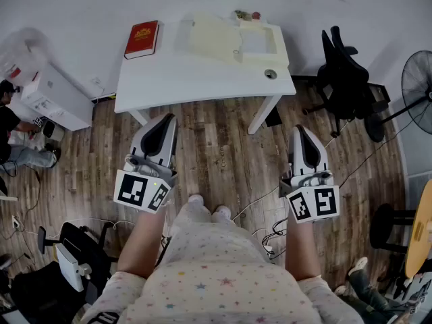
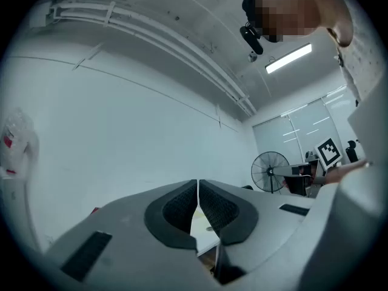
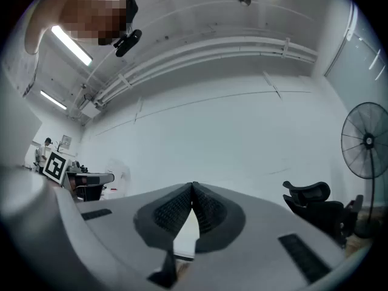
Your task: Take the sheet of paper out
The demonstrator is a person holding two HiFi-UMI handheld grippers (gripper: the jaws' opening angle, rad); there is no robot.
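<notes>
Nearest is the person's shirt with small stars, and from it two bare forearms reach forward toward the white desk. The wooden floor spreads in front of the desk and under it. A black office chair stands just right of the desk, and a black standing fan is further right of it. A white box stands left of the desk. The left gripper and the right gripper are held in front of the desk, above the floor, well apart from it and from each other. The left gripper has its jaws pressed together with nothing between them, and so has the right gripper. On the far part of the desk lies a cream document pouch. The sheet of paper seems to be the paler rectangle at its right end, but I cannot tell this surely. A red book lies on the desk's far left corner. A round cable hole is near its right edge.
</notes>
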